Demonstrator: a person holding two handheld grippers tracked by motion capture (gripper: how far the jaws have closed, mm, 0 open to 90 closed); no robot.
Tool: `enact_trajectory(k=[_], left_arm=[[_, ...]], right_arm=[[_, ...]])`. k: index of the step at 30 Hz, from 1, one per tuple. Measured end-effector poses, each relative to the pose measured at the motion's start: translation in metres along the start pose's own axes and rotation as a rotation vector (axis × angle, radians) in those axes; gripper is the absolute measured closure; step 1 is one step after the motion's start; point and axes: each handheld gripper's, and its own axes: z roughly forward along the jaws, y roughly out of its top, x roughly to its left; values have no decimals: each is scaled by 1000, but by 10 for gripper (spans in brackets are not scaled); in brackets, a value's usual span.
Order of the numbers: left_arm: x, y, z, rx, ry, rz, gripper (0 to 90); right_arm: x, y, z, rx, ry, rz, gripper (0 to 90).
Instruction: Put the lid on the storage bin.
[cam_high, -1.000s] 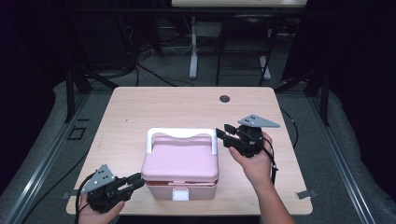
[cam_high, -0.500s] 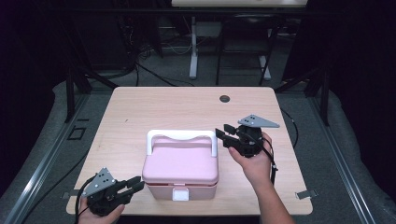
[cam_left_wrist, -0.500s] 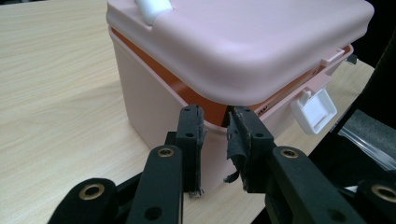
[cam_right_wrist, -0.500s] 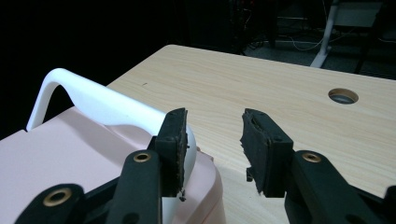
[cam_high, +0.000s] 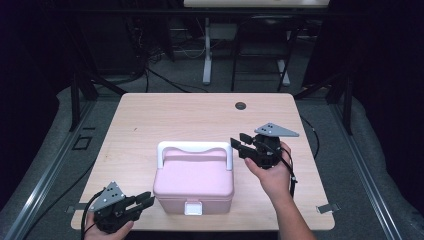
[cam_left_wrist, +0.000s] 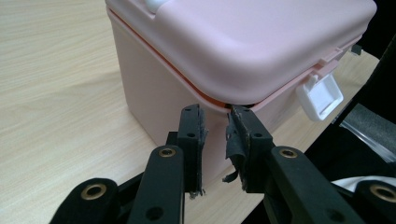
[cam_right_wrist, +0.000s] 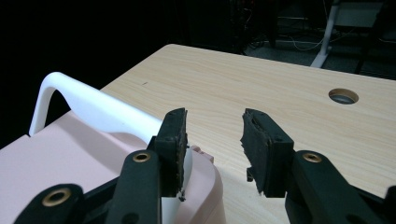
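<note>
Two grippers are held at a pink box (cam_high: 194, 182), which sits on the near half of the table (cam_high: 165, 117), its white latch (cam_high: 192, 208) facing the person. The lid (cam_left_wrist: 261, 42) is seen down on the box, and the white handle (cam_high: 195, 148) stands upright along the far edge of the lid.

The left gripper (cam_high: 145, 201) is held low at the near left corner of the box, just beside its wall. In the left gripper view the jaws are parted by a narrow gap and are pointed at the corner, right under the seam where the lid meets the body — nothing is clasped between them, and whether a pad touches the wall cannot be told. The latch (cam_left_wrist: 322, 95) is seen off to the right in that view, hanging down over the front.

The right gripper (cam_high: 239, 145) is held at the far right corner of the box, beside the end of the handle. Its jaws are spread apart — in the right gripper view the handle (cam_right_wrist: 95, 109) is seen running past the left jaw, outside the gap, with bare tabletop between the pads. A round hole (cam_high: 241, 106) is seen in the table's far part.
</note>
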Motion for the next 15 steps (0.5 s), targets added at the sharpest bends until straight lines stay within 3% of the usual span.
enact_trajectory(k=[15], left_arm=[[6,1,-1,-22,15,-19,741]], right_arm=[[0,0,0,1,1,0,594]])
